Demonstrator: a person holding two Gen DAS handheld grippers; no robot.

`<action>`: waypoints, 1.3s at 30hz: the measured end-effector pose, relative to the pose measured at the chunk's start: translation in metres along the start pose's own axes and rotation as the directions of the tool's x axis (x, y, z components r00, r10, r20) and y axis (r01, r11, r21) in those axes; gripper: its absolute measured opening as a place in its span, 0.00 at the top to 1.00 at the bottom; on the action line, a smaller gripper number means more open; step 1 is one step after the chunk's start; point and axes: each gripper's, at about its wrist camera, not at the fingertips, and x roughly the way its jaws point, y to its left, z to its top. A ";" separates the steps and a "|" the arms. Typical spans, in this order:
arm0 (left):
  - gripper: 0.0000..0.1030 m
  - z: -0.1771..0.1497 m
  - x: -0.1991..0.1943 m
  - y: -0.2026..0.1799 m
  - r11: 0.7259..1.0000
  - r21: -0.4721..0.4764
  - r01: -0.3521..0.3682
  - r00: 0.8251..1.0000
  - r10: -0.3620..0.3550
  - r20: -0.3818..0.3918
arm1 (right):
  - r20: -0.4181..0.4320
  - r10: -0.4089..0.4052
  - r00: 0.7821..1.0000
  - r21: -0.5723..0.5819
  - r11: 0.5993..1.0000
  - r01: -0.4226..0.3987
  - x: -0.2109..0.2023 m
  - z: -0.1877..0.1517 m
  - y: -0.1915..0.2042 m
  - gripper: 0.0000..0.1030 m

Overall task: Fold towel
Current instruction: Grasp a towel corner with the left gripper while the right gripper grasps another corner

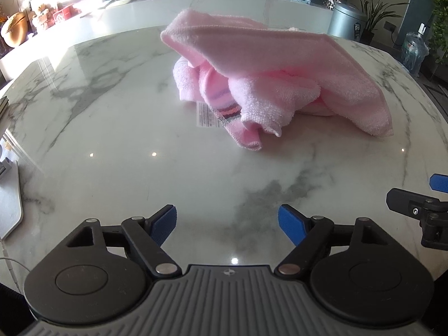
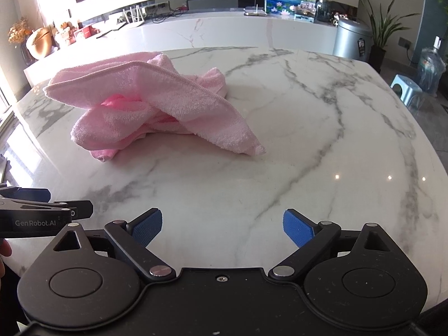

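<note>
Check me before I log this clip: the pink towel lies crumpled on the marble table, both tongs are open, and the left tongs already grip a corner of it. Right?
Not quite. The left tongs grip nothing: the left wrist view shows them open over bare marble table, short of the pink towel. The rest holds: the towel lies crumpled, and the right tongs are open too.

"GenRobot.AI" on the left gripper (image 2: 46, 210) body, towel tag (image 1: 205, 115) print unreadable

A home living room: marble table (image 2: 308, 140), houseplant (image 2: 383, 28), painting (image 2: 289, 0).
</note>
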 end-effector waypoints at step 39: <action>0.97 0.072 0.047 0.031 0.975 -0.042 0.216 0.976 -0.217 -0.012 | -0.073 0.126 0.989 -0.247 0.959 -0.141 0.068 0.090 -0.007 0.92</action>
